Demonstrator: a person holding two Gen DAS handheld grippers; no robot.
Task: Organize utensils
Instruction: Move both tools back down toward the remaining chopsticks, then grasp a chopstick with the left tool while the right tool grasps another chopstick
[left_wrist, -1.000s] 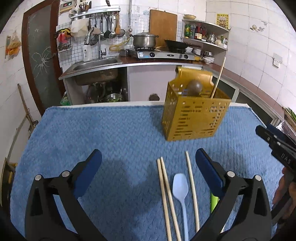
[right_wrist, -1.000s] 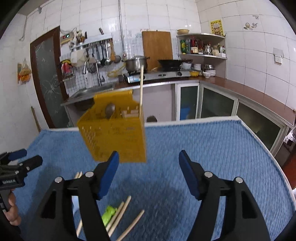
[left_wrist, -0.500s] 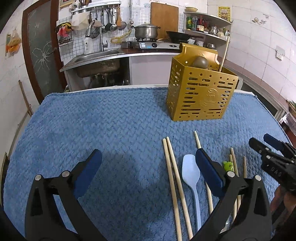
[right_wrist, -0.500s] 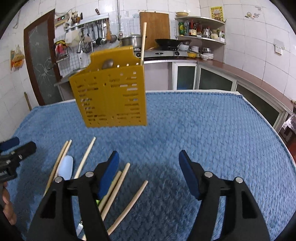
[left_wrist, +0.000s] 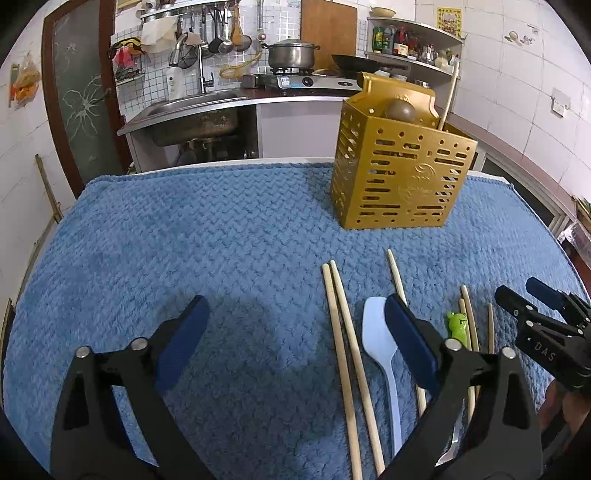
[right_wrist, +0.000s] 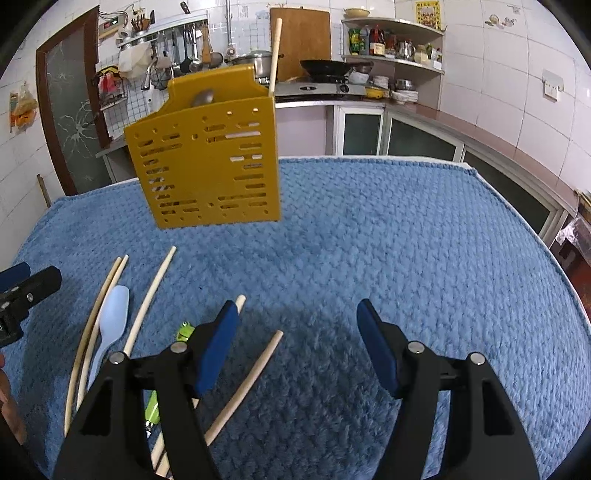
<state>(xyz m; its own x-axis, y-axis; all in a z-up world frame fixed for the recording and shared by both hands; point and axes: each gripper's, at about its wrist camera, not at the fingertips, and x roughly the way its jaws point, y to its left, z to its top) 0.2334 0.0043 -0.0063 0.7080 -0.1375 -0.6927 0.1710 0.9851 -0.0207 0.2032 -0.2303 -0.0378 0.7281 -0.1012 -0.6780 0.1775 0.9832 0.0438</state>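
A yellow slotted utensil holder (left_wrist: 399, 173) stands on the blue towel (left_wrist: 221, 251), with a spoon and one chopstick in it; it also shows in the right wrist view (right_wrist: 210, 162). Several wooden chopsticks (left_wrist: 347, 354), a pale blue plastic spoon (left_wrist: 380, 343) and a green frog-handled utensil (left_wrist: 457, 325) lie flat in front of it. My left gripper (left_wrist: 295, 332) is open and empty, just left of the chopsticks. My right gripper (right_wrist: 295, 328) is open and empty, above a loose chopstick (right_wrist: 247, 380).
The towel (right_wrist: 406, 240) covers the whole table top. Behind the table are a sink counter (left_wrist: 199, 107), a stove with a pot (left_wrist: 291, 55) and a corner shelf with bottles (right_wrist: 391, 40). The right gripper shows at the right edge of the left view (left_wrist: 543, 332).
Both grippers have drawn back and tilted down, so more of the towel and the loose utensils now show. The holder looks farther away. Both stay open and empty.
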